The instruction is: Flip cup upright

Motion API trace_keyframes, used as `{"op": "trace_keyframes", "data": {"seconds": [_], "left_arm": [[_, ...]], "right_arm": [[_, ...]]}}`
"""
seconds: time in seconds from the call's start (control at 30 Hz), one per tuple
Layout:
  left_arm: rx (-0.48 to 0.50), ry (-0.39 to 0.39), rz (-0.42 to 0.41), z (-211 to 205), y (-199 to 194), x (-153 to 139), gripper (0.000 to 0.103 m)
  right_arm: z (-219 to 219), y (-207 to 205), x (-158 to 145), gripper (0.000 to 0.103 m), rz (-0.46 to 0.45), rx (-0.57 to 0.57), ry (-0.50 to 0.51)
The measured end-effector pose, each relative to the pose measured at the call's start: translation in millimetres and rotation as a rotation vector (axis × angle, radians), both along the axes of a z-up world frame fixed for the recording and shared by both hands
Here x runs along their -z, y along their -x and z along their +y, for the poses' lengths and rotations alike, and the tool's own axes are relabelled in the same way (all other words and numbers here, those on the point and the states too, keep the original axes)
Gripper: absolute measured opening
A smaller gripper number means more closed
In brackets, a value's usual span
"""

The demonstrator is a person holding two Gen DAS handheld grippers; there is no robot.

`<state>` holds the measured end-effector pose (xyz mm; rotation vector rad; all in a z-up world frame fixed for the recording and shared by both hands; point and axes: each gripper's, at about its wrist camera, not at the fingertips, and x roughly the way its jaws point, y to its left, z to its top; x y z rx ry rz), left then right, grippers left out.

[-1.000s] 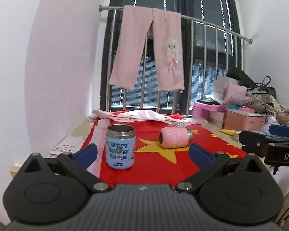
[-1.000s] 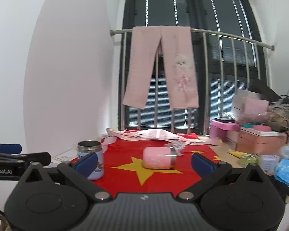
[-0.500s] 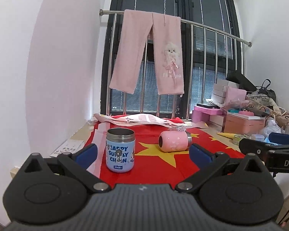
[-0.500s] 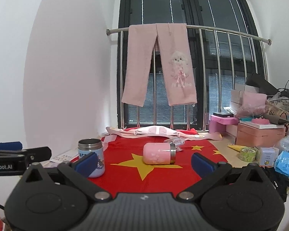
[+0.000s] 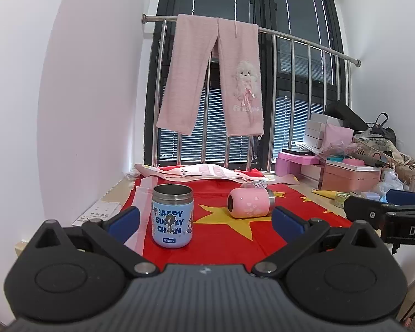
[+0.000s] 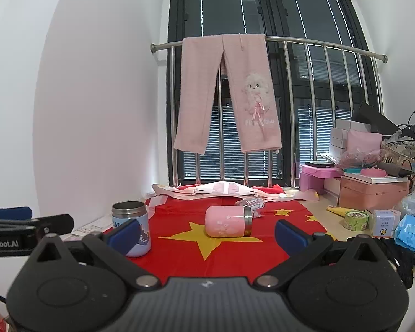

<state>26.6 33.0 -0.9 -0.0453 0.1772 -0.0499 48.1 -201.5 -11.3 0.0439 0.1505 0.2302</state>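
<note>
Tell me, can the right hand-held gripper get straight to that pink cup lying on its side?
Probably yes. The right hand-held gripper is open, and the pink cup lies right ahead with only bare red cloth between. The blue cup stands off to the left, clear of that path.

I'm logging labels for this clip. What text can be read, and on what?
"STAR+", below big letters partly unclear, on the blue cup.
"DA", cut off, on the right gripper.
"nRobot.AI", cut off, on the left gripper.
Pink trousers lettering: blurred.
Small box print: too small.
</note>
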Motion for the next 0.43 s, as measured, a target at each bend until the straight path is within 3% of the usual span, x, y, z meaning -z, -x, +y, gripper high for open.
{"op": "trace_keyframes", "data": {"seconds": [0.43], "left_arm": [[0.013,-0.012,-0.019,1.1,0.9,1.6,0.103]], "right_arm": [[1.7,0.1,3.0,0.103,0.006,0.0,0.0]]}}
